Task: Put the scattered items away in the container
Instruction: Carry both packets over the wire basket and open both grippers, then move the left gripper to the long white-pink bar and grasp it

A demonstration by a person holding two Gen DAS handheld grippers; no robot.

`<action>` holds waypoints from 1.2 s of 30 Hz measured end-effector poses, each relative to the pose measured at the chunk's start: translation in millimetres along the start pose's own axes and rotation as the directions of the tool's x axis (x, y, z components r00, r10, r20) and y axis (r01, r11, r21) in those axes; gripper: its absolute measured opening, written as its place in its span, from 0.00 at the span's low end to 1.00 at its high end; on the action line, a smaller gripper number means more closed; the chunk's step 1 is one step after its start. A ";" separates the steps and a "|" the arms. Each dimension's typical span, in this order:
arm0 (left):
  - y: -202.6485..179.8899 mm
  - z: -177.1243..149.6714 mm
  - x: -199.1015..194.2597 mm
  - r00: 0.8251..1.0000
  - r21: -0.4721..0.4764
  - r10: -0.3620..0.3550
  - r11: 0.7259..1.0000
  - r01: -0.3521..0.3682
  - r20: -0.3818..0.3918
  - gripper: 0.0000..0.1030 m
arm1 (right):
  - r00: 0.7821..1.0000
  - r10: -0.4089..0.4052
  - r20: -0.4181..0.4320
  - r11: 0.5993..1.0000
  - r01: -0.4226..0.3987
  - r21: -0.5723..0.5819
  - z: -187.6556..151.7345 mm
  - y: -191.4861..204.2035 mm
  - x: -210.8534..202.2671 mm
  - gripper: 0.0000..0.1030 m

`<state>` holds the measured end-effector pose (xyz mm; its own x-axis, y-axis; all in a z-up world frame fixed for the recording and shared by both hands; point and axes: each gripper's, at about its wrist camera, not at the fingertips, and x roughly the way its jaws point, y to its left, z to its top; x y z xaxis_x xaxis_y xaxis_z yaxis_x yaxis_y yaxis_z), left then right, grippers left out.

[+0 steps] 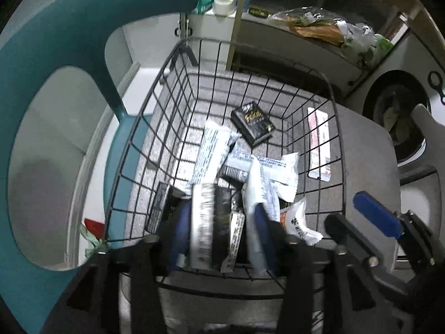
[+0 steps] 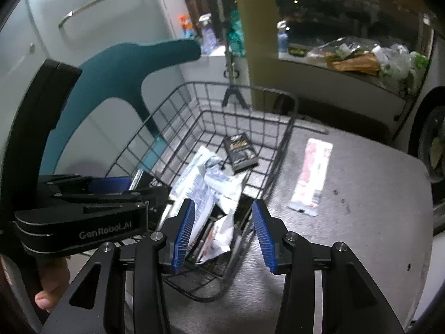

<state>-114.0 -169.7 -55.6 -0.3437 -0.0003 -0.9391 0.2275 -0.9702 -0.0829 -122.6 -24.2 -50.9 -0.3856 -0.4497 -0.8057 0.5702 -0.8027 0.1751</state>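
A black wire basket stands on the grey table. It holds a black box and several white and black packets. A pink and white packet lies flat on the table to the right of the basket. My left gripper hangs open over the basket's near end, with blurred striped packets between its fingers. My right gripper is open above the basket's near right corner, over a crumpled white packet.
A teal chair stands close to the basket's left side. A washing machine drum sits beyond the table's right edge. A ledge with plastic bags runs behind. A person's hand holds the left gripper.
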 end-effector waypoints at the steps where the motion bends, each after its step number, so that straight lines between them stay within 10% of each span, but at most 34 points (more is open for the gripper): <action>1: -3.2 -0.4 -5.4 1.000 0.009 -0.001 1.000 0.000 0.013 0.61 | 1.000 -0.002 0.009 1.000 0.002 0.007 1.9 -4.8 -4.0 0.43; 18: -136.5 7.4 -15.9 0.995 0.191 -0.094 0.978 0.086 0.034 0.62 | 0.990 -0.133 0.048 0.969 0.120 0.214 -24.1 -137.7 -61.8 0.44; 36: -229.2 42.1 116.0 1.000 0.210 0.002 0.978 0.000 -0.009 0.62 | 0.987 -0.159 -0.016 0.922 0.154 0.357 -65.5 -235.5 -11.6 0.44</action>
<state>-244.4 42.4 -131.4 -0.3352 0.0002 -0.9422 0.0307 -0.9995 -0.0111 -204.8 195.7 -119.8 -0.4595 -0.3102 -0.8322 0.2074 -0.9486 0.2391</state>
